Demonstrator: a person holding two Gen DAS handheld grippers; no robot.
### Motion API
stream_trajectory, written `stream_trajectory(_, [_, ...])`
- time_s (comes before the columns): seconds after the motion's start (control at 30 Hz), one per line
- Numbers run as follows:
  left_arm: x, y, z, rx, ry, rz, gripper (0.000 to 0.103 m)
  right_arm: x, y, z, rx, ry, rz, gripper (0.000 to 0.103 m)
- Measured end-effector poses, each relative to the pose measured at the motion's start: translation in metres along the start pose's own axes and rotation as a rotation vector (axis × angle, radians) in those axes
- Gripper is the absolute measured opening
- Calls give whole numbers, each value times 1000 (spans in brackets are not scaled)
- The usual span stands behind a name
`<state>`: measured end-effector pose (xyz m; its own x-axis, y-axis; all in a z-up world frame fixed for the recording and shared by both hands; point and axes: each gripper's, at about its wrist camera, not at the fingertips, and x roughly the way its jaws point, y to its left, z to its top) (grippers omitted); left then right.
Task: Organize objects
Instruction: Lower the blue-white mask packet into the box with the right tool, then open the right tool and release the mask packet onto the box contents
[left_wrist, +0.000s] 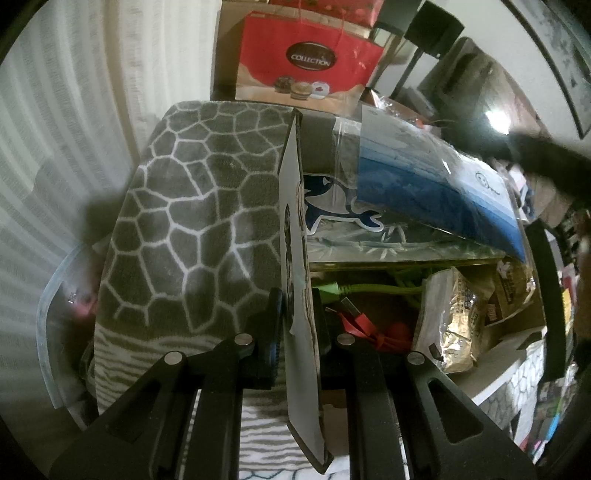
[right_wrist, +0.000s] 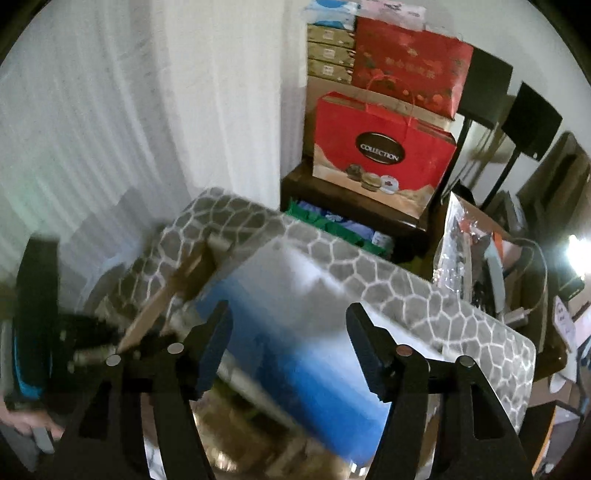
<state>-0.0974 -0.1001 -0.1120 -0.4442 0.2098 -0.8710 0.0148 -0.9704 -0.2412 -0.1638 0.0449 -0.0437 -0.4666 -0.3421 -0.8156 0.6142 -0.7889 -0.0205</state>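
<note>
A thin cardboard flap stands on edge, pinched between the 2 closed fingers of the left gripper; it appears to be the raised flap of an open cardboard box. Left of the flap, a gray blanket with a white cracked-stone pattern drapes over a bulky shape. Right of the flap, the box holds a flat clear-wrapped packet shaded from pale to dark blue, lying tilted over a shark sticker. Below these lie a green cable, a red cable and a gold foil snack bag. In the right wrist view the right gripper hangs above the blurred blue packet, its fingers spread wide with nothing between them. Farther back, a red gift bag marked "COLLECTION" sits on a dark shelf beside white curtains.
</note>
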Motion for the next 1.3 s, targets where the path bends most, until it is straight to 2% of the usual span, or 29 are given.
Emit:
stream_trajectory(0.2, [0, -1, 0, 0, 1, 0, 12, 38, -29, 36, 211, 60, 158, 66])
stream_trajectory(0.43, [1, -2, 1, -2, 1, -1, 12, 77, -45, 61, 344, 128, 196, 66])
stream_trajectory(0.5, [1, -2, 0, -2, 1, -2, 12, 88, -46, 63, 354, 168, 235, 66])
stream_trajectory(0.6, [1, -3, 0, -4, 1, -6, 12, 98, -39, 64, 323, 211, 325, 66])
stream_trajectory(0.63, [1, -4, -1, -4, 1, -7, 12, 99, -35, 64, 304, 217, 330, 66])
stream_trajectory(0.8, [1, -3, -1, -5, 1, -8, 12, 84, -15, 53, 199, 207, 412, 66])
stream_trajectory(0.9, [0, -4, -1, -6, 1, -7, 12, 69, -5, 48, 139, 172, 394, 66])
stream_trajectory(1.0, [0, -4, 0, -6, 2, -7, 12, 63, -2, 42, 159, 185, 433, 66])
stream_trajectory(1.07, [0, -5, -1, -7, 2, -7, 12, 56, 10, 36, 115, 182, 448, 66])
stream_trajectory(1.3, [-3, -5, 0, -12, 4, -9, 12, 49, 29, 27, 59, 242, 445, 64])
